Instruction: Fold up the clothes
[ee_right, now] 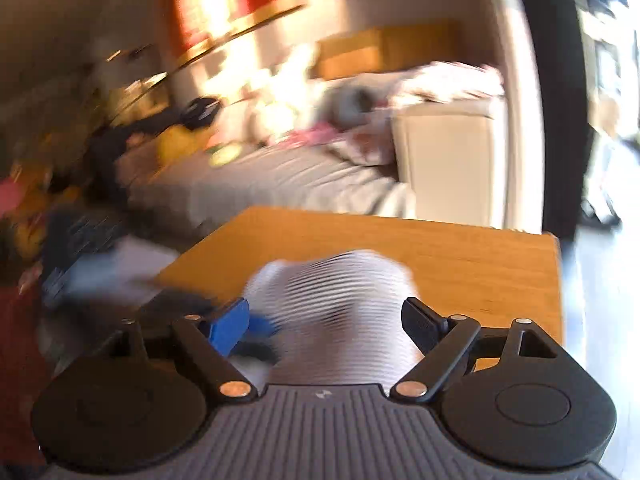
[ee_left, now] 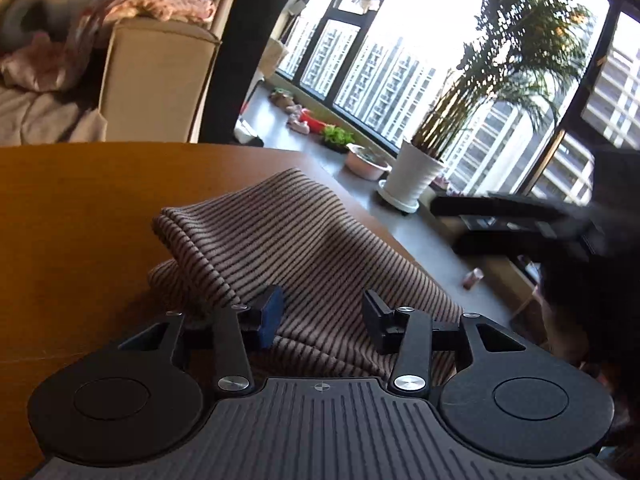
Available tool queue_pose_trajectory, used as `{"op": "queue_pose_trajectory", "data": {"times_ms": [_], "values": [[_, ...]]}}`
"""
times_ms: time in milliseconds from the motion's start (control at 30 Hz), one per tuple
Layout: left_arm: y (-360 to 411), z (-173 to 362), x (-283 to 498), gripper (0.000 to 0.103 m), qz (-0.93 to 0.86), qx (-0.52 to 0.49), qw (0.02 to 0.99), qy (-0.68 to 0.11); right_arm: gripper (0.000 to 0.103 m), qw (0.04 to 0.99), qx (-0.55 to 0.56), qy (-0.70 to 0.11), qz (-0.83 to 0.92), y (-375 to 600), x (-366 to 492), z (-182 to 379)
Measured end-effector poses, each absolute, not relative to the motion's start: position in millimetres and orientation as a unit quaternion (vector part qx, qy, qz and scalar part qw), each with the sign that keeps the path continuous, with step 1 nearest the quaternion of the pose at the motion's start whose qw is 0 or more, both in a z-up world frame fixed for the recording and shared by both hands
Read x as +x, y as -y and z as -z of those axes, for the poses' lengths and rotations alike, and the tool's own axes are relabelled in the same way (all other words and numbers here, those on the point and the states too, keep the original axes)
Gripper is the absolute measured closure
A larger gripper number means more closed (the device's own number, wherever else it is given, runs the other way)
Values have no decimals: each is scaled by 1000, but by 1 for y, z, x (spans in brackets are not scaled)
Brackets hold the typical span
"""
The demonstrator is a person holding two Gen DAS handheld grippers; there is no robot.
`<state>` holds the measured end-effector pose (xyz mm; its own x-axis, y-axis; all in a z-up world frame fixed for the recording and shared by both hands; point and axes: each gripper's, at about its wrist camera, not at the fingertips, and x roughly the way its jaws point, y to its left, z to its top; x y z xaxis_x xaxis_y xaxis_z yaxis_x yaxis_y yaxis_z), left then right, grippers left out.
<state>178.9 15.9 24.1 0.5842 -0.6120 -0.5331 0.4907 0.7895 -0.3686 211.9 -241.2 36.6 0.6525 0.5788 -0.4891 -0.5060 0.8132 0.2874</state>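
So the striped garment (ee_left: pixel 296 248) is lying bunched on the wooden counter (ee_left: pixel 80 208), folded over itself with a rounded fold sticking up toward the far edge, and its right side runs up to the counter's right edge by the window. The left tool (ee_left: pixel 322 318) sits right above the near part of the cloth with its fingers apart, nothing pinched between them, blue pad (ee_left: pixel 270 318) showing on the left finger. The right tool (ee_right: pixel 326 326) is spread apart too, and the same striped garment (ee_right: pixel 340 304) sits between and just past its fingers, but that view is heavily motion-blurred so I can't tell whether it's touching the fabric. No readable writing or brand anywhere, just a small round mark on each tool's body. Behind the counter there's a sofa (ee_left: pixel 156 80) with piled clothes (ee_left: pixel 120 4), and a potted palm (ee_left: pixel 416 176) on the window ledge.
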Motion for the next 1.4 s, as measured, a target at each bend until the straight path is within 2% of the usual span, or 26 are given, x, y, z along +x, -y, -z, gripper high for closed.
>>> {"op": "queue_pose_trajectory", "data": {"times_ms": [133, 300, 333, 400, 433, 500, 567, 667, 767, 867, 900, 933, 1067, 1100, 1133, 1167, 1267, 1333, 1400], "values": [[-17, -25, 178, 54, 316, -90, 885, -330, 17, 878, 190, -346, -272, 263, 270, 5], [-19, -25, 174, 54, 317, -77, 887, -327, 17, 883, 137, -318, -316, 243, 258, 1], [-20, -24, 173, 54, 316, -75, 888, -326, 21, 884, 125, -312, -325, 239, 255, -1], [-24, -23, 171, 54, 314, -75, 889, -326, 38, 885, 101, -299, -342, 231, 250, -3], [-27, -24, 169, 54, 314, -79, 888, -327, 42, 885, 89, -293, -351, 226, 247, -5], [-32, -24, 163, 46, 319, -83, 885, -329, 49, 884, 65, -280, -368, 218, 241, -7], [-32, -22, 155, 36, 325, -73, 884, -327, 52, 883, 41, -266, -385, 210, 236, -10], [-31, -17, 147, 35, 332, -60, 883, -326, 53, 898, -39, -241, -365, 200, 203, -18], [-31, -15, 148, 35, 334, -62, 884, -322, 53, 904, -4, -278, -325, 212, 211, -12], [-27, -17, 152, 35, 339, -68, 883, -317, 46, 892, 72, -344, -283, 231, 240, 10], [-24, -17, 154, 35, 339, -66, 884, -316, 38, 885, 100, -360, -278, 238, 247, 17], [-21, -18, 154, 33, 336, -62, 885, -317, 34, 877, 128, -375, -272, 245, 255, 24], [-12, -18, 152, 21, 341, -46, 886, -312, 32, 870, 149, -378, -279, 249, 252, 18], [-11, -17, 152, 20, 342, -43, 886, -311, 25, 865, 164, -377, -287, 252, 252, 15], [-10, -17, 151, 19, 343, -41, 886, -310, 15, 855, 193, -377, -298, 256, 257, 14], [-9, -17, 151, 19, 342, -39, 886, -310, 12, 847, 216, -379, -303, 258, 265, 15], [-8, -17, 150, 19, 338, -37, 886, -314, 11, 836, 222, -402, -300, 253, 293, 23], [-8, -18, 150, 19, 335, -38, 887, -316, 5, 836, 201, -415, -299, 243, 306, 28], [-8, -20, 152, 19, 331, -43, 887, -319, 6, 833, 198, -411, -314, 236, 308, 26]]}}
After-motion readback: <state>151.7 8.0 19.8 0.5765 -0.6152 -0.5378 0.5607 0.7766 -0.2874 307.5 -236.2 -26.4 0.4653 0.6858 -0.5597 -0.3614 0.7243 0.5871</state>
